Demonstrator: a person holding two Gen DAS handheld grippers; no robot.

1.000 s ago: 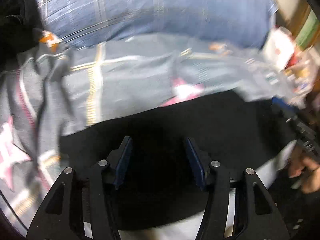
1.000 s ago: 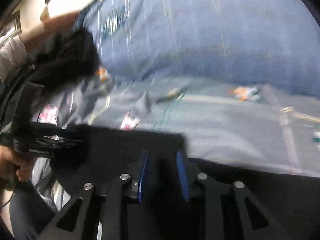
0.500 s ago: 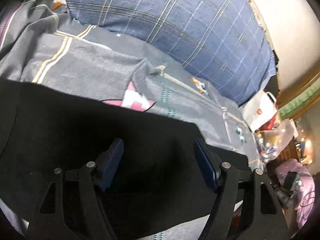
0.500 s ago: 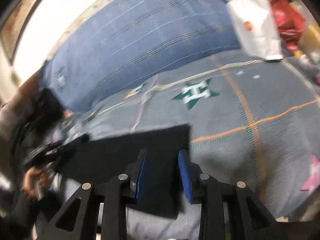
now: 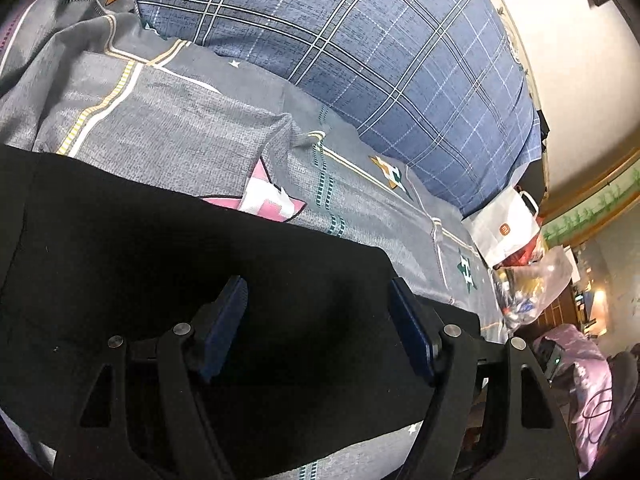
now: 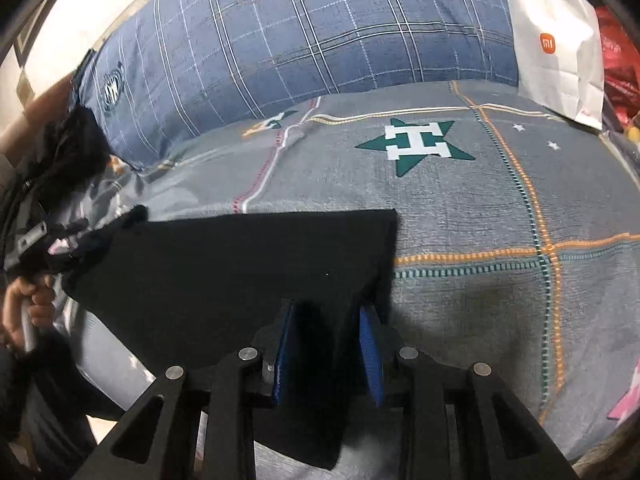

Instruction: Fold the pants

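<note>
Bed: I see a grey sheet [image 6: 460,208] with star prints and stitched stripes, spread over the whole working surface.
Pillow: a blue plaid pillow [image 6: 304,36] lies along the far edge of the sheet, touching it.
Pants: the black pants [image 6: 240,272] lie flat on the sheet near me, one straight edge ending just left of the orange and teal stripes; in the left wrist view the same cloth [image 5: 160,264] fills the lower half and covers part of a pink star.
Bag: a white paper bag [image 6: 560,44] stands at the pillow's right end, red bags just beside it.
Right gripper: my right gripper [image 6: 328,356] has its jaws narrow, pinched on a raised fold at the pants' near right corner.
Left gripper: my left gripper [image 5: 320,328] has its jaws spread wide above the pants, pads clear of the cloth.
Hand: my left hand [image 6: 24,308] grips the handle at the pants' left end.
</note>
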